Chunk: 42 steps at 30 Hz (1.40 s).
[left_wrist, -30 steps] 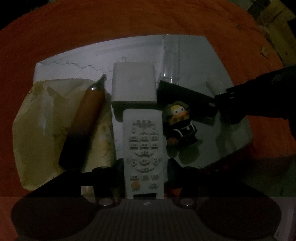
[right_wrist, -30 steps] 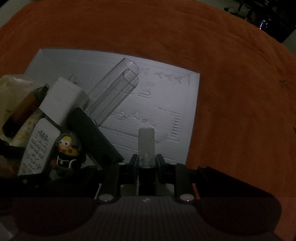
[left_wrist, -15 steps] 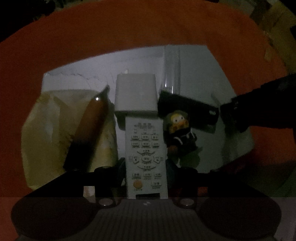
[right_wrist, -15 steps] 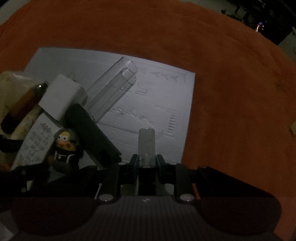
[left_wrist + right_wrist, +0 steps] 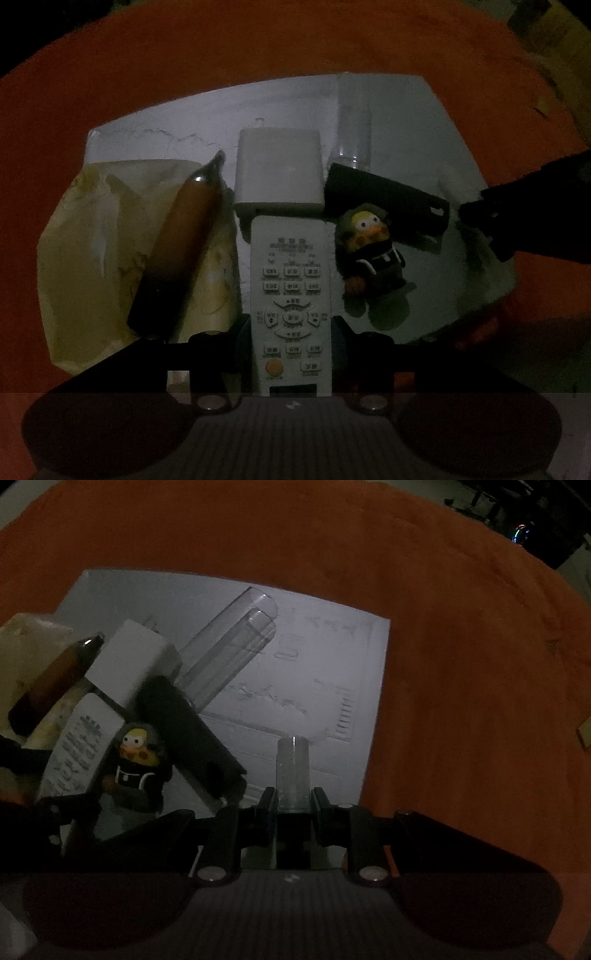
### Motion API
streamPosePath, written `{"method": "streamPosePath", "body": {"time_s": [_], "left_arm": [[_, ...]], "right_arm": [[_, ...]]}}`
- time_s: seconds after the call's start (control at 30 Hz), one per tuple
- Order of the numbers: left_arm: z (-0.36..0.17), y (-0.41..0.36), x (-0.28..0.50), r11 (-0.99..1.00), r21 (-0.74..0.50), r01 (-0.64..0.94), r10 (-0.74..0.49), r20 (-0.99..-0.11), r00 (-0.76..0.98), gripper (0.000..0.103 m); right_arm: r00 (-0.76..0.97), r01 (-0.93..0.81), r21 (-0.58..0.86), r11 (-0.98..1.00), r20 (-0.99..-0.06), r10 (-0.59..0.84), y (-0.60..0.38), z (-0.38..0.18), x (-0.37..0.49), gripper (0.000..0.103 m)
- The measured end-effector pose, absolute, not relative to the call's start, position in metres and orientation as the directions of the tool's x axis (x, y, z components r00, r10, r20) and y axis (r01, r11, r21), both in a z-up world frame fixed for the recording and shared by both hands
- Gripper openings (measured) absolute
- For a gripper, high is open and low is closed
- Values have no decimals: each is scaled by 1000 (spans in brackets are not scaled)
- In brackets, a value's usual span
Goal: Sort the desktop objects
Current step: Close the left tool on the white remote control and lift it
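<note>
Gripping the remote [image 5: 291,302] squarely, the left tool [image 5: 291,332] should lift it straight, clear of the charger [image 5: 279,173] and duck figure [image 5: 371,254]; the right tool [image 5: 293,801] pinches a small tube [image 5: 293,771] over the sheet [image 5: 332,686].

Remote [image 5: 291,295] before charger [image 5: 279,171], duck figure [image 5: 371,251] right (pen [image 5: 177,243] left), all on sheet [image 5: 399,122].
</note>
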<state>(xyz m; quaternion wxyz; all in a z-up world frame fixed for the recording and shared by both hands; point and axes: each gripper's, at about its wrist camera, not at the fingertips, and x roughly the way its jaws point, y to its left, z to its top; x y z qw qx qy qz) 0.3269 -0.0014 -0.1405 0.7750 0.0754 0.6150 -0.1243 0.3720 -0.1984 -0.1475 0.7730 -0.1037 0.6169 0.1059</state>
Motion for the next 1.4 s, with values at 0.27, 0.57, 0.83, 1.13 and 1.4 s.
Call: {"method": "streamPosePath", "body": {"time_s": [0.27, 0.57, 0.83, 1.13, 1.4], "left_arm": [[-140, -4, 330, 957, -27, 287, -93, -971, 219, 41], [-136, 1, 334, 957, -42, 287, -111, -968, 227, 40], [-104, 21, 330, 956, -122, 268, -191, -949, 250, 39], [-95, 22, 339, 951, -191, 245, -253, -933, 257, 23], [-90, 24, 339, 952, -189, 242, -248, -937, 247, 16]], "right_arm": [[214, -287, -34, 957, -976, 29, -198, -153, 377, 22], [223, -285, -25, 958, -974, 41, -200, -145, 376, 22], [242, -272, 33, 962, -965, 102, -206, -122, 375, 22], [265, -259, 84, 962, -952, 155, -210, -96, 379, 22], [255, -270, 87, 959, -954, 158, -209, -95, 371, 22]]}}
